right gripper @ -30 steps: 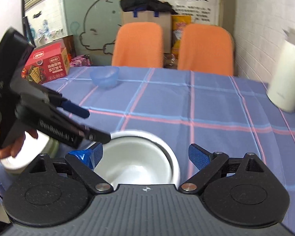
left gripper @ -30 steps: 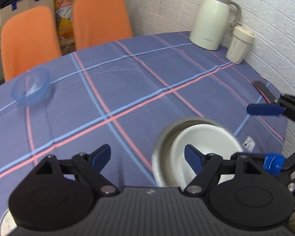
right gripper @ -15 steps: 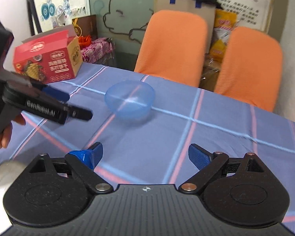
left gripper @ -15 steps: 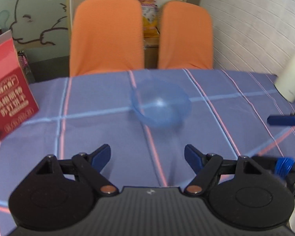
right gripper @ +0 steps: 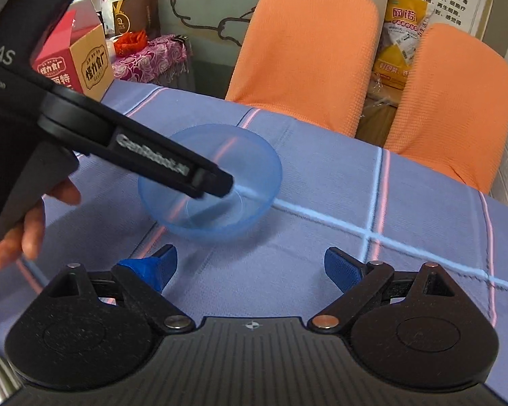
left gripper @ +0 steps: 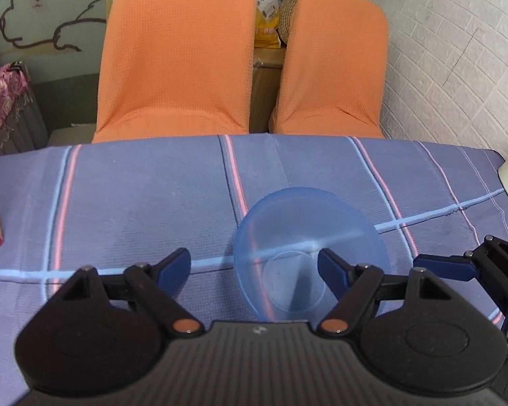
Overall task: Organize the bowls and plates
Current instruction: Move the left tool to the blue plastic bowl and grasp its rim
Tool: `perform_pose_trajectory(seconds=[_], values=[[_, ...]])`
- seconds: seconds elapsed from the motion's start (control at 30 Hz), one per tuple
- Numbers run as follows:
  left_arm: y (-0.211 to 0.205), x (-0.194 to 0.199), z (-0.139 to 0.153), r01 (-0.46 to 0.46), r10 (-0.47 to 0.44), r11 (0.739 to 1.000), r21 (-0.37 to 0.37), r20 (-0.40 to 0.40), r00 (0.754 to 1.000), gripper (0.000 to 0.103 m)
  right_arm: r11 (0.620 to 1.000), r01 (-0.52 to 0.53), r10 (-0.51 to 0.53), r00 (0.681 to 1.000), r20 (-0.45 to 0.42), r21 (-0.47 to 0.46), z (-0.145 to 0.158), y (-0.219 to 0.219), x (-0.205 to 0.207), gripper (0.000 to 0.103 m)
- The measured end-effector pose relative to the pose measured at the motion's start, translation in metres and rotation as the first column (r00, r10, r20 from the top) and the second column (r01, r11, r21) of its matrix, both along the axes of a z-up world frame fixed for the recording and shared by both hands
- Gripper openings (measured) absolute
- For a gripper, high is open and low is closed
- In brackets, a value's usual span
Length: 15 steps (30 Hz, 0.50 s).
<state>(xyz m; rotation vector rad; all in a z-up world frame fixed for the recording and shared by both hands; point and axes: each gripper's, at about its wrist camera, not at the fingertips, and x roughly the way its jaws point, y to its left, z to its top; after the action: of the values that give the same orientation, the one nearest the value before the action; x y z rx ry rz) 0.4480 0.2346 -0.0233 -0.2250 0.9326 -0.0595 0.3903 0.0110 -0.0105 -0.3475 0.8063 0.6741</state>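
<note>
Two orange chairs (left gripper: 179, 50) stand behind the desk (left gripper: 135, 196) with its blue checked cloth. The clear blue bowl (left gripper: 308, 237) sits near its far edge. The left hand-held gripper (left gripper: 254, 265) is spread, one finger (right gripper: 206, 179) reaching inside the bowl, the rim between both. The right hand-held gripper (right gripper: 250, 264) is spread too, just near the bowl and holding nothing.

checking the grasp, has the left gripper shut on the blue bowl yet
No, the left gripper is open, one finger inside the blue bowl and the other outside its rim.
</note>
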Motion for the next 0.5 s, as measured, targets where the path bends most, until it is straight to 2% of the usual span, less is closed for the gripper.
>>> perform_pose_trajectory(seconds=[0.17,0.37,0.4,0.43,0.5], values=[[0.0,0.009,-0.004,0.0,0.0,1.0,0.006,0.017,1.0,0.078,0.999,-0.004,0.005,1.0,0.02,-0.032,-0.008,0.014,0.005,0.081],[-0.001,0.01,-0.005,0.013,-0.013,1.0,0.01,0.044,0.999,0.074,0.999,0.006,-0.005,1.0,-0.009,0.05,-0.013,0.019,0.012,0.079],[-0.001,0.009,-0.005,0.018,-0.018,1.0,0.009,0.045,0.999,0.071,0.998,-0.012,0.012,1.0,-0.002,0.054,-0.013,0.022,0.011,0.079],[-0.002,0.009,-0.005,0.029,-0.029,1.0,0.003,0.049,0.998,0.054,0.998,-0.027,0.027,1.0,0.002,0.06,-0.013,0.024,0.009,0.079],[-0.003,0.008,-0.004,0.052,-0.051,0.999,-0.015,0.043,0.998,0.045,0.995,-0.051,0.05,0.999,0.018,0.081,-0.01,0.029,0.004,0.079]])
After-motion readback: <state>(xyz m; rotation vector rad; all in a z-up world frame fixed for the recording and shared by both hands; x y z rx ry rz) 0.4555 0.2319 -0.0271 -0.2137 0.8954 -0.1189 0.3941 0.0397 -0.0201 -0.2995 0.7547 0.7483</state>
